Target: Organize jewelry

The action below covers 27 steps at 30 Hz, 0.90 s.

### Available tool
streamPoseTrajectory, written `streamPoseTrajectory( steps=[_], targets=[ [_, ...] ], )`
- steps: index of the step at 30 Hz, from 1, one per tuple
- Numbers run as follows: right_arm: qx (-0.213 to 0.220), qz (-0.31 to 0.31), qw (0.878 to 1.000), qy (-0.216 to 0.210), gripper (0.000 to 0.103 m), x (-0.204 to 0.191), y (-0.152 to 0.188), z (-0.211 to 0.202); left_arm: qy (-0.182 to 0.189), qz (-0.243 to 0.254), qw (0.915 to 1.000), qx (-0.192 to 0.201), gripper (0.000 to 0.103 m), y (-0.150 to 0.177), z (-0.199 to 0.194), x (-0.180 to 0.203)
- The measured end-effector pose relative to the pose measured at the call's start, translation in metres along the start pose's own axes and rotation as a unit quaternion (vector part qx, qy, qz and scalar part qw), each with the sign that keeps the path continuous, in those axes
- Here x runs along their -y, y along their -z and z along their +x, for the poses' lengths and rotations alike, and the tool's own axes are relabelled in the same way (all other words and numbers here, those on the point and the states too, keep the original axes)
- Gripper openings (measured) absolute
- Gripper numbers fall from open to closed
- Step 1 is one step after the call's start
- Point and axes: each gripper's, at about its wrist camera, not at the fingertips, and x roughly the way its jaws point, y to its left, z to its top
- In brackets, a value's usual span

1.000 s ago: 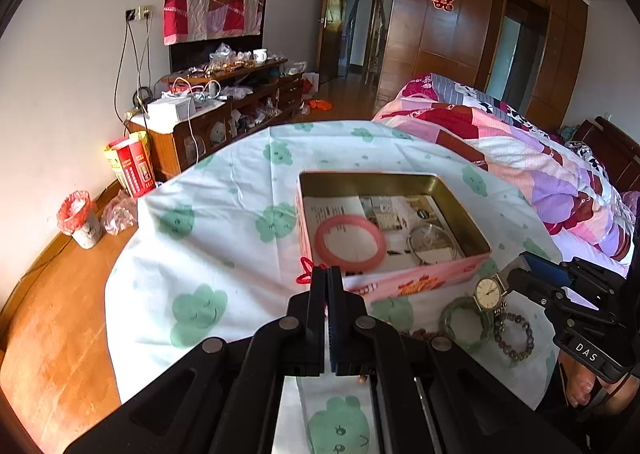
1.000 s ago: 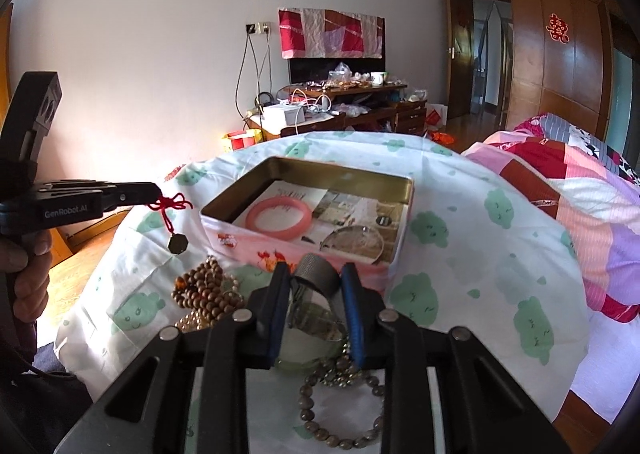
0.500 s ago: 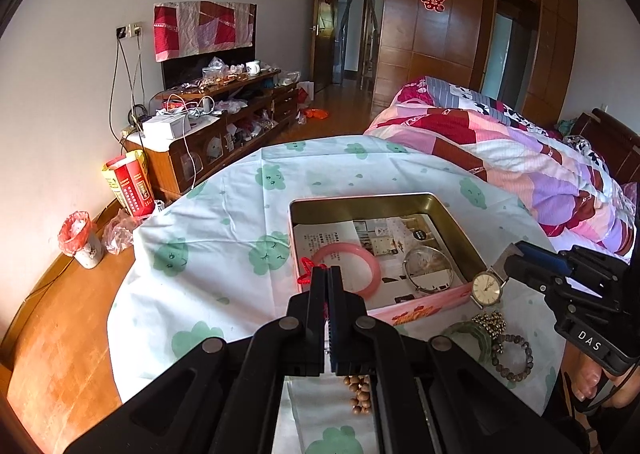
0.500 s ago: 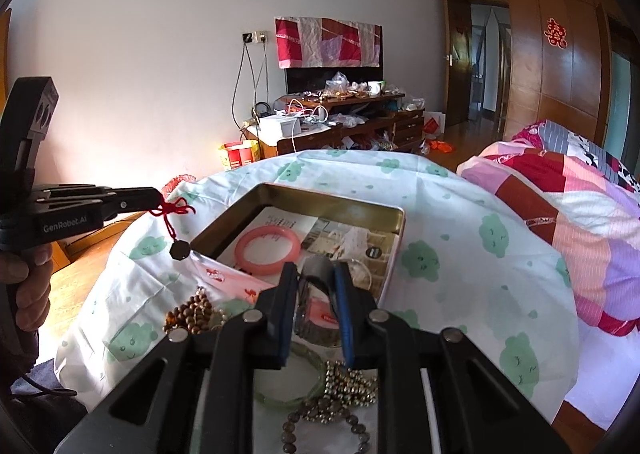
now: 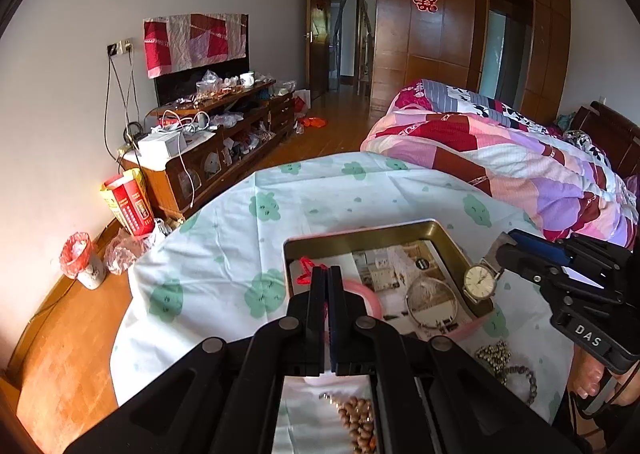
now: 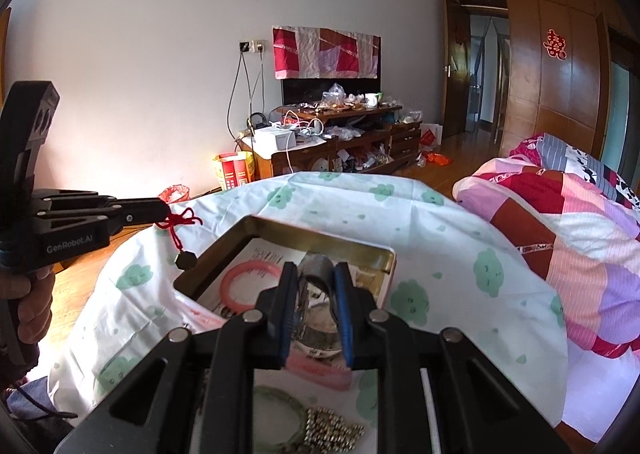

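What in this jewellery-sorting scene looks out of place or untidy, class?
Several pieces lie loose on the tablecloth outside the gold tin: a green bangle, a metal bead chain and brown wooden beads. The tin already holds a pink bangle.

The room was bright with daylight. A warm patch of sun lay on the wooden floor (image 5: pixel 68 338) at the near left and on the low part of the white wall (image 6: pixel 132 158), which looked a little overexposed. The wardrobe doors (image 5: pixel 436 42) at the far right carried soft glare. Both views bent strongly at the edges, with black corners. The far furniture was slightly soft; the near black gripper frames were dark with little detail.
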Motion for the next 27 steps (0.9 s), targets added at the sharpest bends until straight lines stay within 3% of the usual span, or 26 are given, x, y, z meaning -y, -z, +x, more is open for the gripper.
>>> streamPoseTrajectory(
  steps=[13,27],
  targets=[
    [-0.01,0.009,1.0,0.011,0.021,0.014,-0.012,0.028,-0.013,0.019,0.9997,-0.011,0.0,-0.015,0.03,0.008],
    [-0.041,0.012,0.999,0.017,0.021,0.023,-0.009,0.06,-0.018,0.031,0.9984,-0.045,0.0,-0.006,0.068,0.015]
  ],
)
